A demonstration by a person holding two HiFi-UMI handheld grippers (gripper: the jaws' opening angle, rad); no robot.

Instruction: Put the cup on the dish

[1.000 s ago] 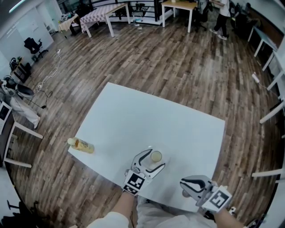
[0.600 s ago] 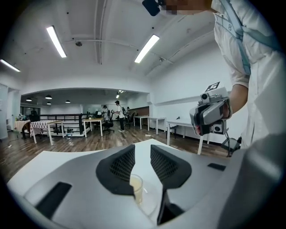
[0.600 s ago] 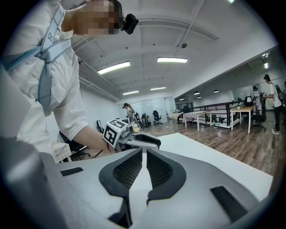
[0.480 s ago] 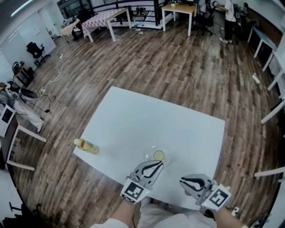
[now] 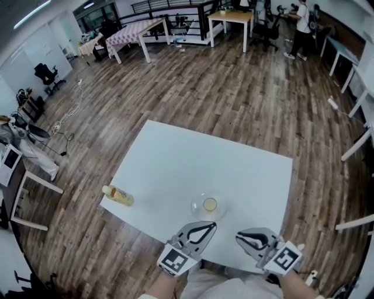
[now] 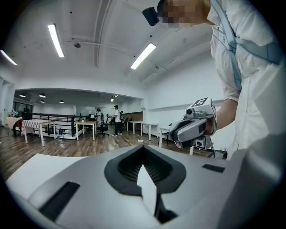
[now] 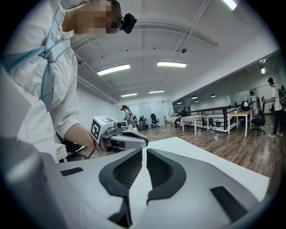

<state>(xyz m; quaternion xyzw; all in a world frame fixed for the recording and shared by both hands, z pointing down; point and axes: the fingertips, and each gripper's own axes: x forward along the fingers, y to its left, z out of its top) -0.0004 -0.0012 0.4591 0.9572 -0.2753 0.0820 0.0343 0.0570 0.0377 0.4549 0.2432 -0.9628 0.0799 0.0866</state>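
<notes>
A small cream cup [image 5: 210,204] stands in a clear glass dish [image 5: 197,209] on the white table [image 5: 193,163], near its front edge. My left gripper [image 5: 213,225] hovers just in front of the dish, apart from it, shut with nothing between its pads. In the left gripper view the left gripper [image 6: 144,150] points past the table and neither cup nor dish shows. My right gripper [image 5: 238,236] hangs over the front edge to the right, shut and empty. The right gripper view shows the right gripper [image 7: 144,150] with its pads together, aimed toward the left gripper [image 7: 117,136].
A yellowish bottle [image 5: 118,195] lies on the table's front left corner. Wooden floor surrounds the table. More tables [image 5: 232,16] and chairs stand far back, and a person [image 5: 304,20] is there. White furniture frames [image 5: 26,195] stand at the left.
My left gripper let go of the cup, drew back toward the table's front edge and shut. The cup stays on the dish. The right gripper barely moved.
</notes>
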